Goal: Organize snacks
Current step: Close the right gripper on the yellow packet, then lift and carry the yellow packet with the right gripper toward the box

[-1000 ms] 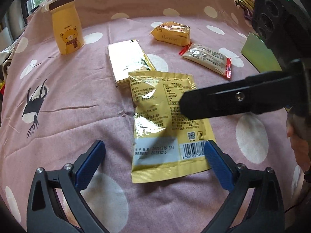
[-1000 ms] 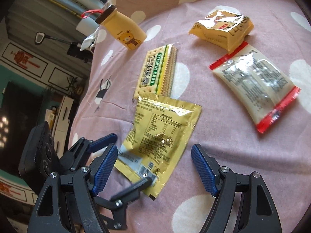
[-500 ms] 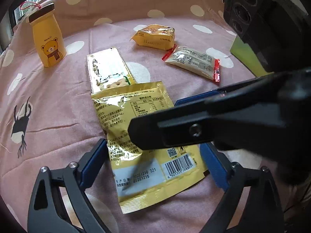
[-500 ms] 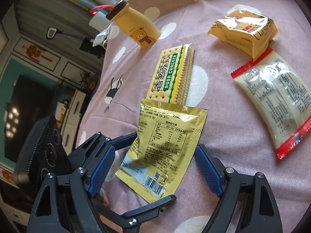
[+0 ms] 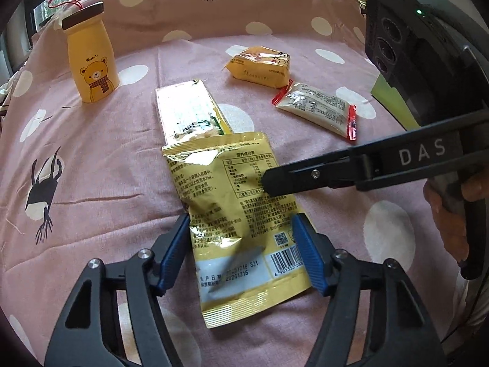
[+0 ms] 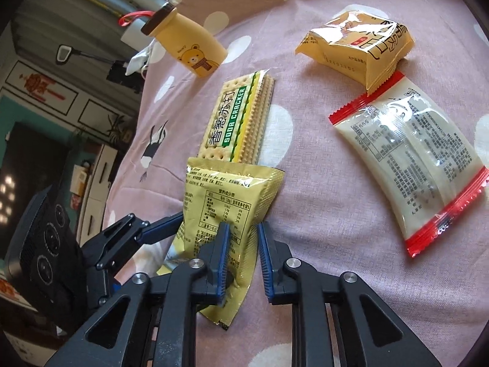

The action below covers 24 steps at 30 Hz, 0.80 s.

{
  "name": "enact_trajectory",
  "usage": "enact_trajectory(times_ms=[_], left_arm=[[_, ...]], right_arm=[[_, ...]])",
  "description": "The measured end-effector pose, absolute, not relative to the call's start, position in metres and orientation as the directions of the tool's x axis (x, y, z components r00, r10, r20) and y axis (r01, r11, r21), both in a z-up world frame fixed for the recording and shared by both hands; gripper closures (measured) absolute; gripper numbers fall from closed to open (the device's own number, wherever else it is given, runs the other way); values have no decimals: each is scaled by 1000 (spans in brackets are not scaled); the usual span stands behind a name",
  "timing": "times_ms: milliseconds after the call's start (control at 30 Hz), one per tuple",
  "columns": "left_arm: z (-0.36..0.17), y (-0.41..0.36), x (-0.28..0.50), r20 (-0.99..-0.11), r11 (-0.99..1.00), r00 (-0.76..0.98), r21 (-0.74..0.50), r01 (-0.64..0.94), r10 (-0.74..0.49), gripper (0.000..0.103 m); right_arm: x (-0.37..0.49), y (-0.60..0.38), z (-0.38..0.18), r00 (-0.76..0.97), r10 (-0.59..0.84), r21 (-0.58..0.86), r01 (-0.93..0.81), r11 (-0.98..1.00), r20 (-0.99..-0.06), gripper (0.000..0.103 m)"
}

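Observation:
A gold snack pouch (image 5: 232,189) lies printed side up on the pink dotted cloth (image 5: 91,168), its far end over a soda cracker pack (image 5: 189,113). My left gripper (image 5: 241,229) straddles the pouch's near half; its jaws are closing, both blue pads touch the side edges and the foil buckles between them. My right gripper (image 6: 243,226) comes in from the pouch's right side and is also closing, with a fold of the pouch (image 6: 232,195) pinched between its pads. In the left wrist view the right gripper (image 5: 266,182) shows as a black tip resting on the pouch.
A yellow bear bottle (image 5: 91,61) stands at the far left. A yellow wrapped snack (image 5: 259,65) and a white packet with red ends (image 5: 318,113) lie at the far right. A green flat object (image 5: 391,101) sits by the right edge. A hand (image 5: 452,214) holds the right gripper.
Both pairs of jaws have narrowed around the gold pouch. The right gripper went from wide open to pinching a fold of it, and the foil has crumpled between the left pads.

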<state>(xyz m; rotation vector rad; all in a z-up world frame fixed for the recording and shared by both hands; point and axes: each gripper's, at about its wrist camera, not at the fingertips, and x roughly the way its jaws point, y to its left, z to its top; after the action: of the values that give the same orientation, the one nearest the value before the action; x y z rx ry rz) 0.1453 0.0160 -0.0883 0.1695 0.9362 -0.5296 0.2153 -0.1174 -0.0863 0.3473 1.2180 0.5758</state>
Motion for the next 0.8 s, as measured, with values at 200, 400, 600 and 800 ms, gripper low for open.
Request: enact_trajectory(times_ms=[200, 400, 600, 800], left_arm=[[-89, 25, 142, -804, 865, 476, -91, 494, -357, 45], [-86, 21, 140, -809, 873, 495, -46, 485, -317, 57], [-83, 21, 139, -809, 875, 494, -49, 482, -318, 67], [-76, 16, 135, -802, 867, 502, -39, 497, -324, 72]], right_arm=[[223, -118, -89, 217, 655, 620, -214, 755, -724, 61], [215, -87, -76, 277, 479, 402, -292, 868, -833, 80], [211, -92, -75, 295, 481, 403, -289, 868, -825, 86], [206, -94, -64, 323, 496, 408, -304, 861, -806, 88]])
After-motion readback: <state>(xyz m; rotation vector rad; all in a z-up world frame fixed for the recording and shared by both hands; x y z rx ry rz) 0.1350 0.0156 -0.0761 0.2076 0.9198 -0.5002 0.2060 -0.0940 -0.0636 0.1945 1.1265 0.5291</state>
